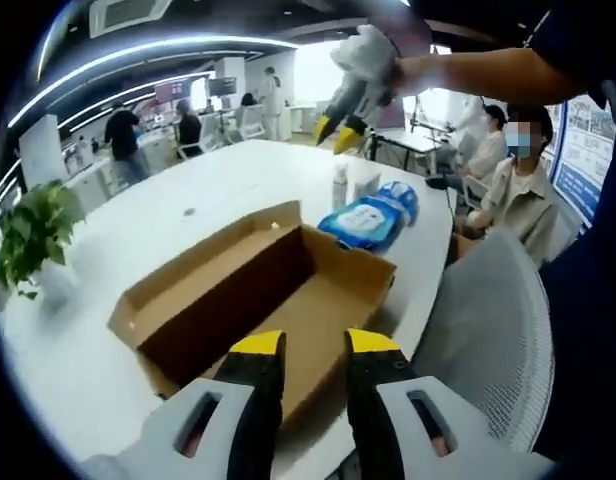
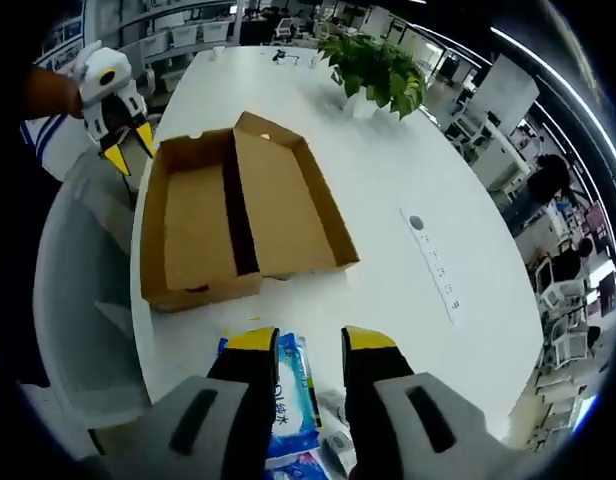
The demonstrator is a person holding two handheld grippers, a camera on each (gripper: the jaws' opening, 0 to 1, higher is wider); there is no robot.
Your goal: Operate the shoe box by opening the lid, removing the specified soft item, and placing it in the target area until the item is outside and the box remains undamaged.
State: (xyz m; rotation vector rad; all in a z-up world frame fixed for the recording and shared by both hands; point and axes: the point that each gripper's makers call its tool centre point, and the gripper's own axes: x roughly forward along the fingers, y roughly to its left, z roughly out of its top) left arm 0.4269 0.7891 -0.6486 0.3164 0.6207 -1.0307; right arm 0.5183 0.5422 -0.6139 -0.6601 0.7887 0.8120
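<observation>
The brown cardboard shoe box [image 1: 258, 290] lies open on the white table [image 1: 148, 230], lid folded flat beside the tray, with nothing visible inside. A soft blue wipes pack [image 1: 368, 218] rests on the table just beyond the box. My left gripper [image 1: 315, 345] hovers open over the box's near edge, nothing between its yellow tips. My right gripper [image 1: 335, 132] is held high above the table's far side. In the right gripper view the right gripper [image 2: 312, 342] is open above the blue pack [image 2: 288, 400]. The box [image 2: 238, 210] lies beyond it, with the left gripper [image 2: 128, 148] at the box's far left corner.
A potted plant [image 2: 378, 70] stands at the table's far end, and a power strip [image 2: 433, 265] is set into the tabletop. A grey mesh chair [image 1: 488, 330] sits against the table edge. A seated person [image 1: 518, 190] is close by, and small white items [image 1: 353, 180] stand behind the pack.
</observation>
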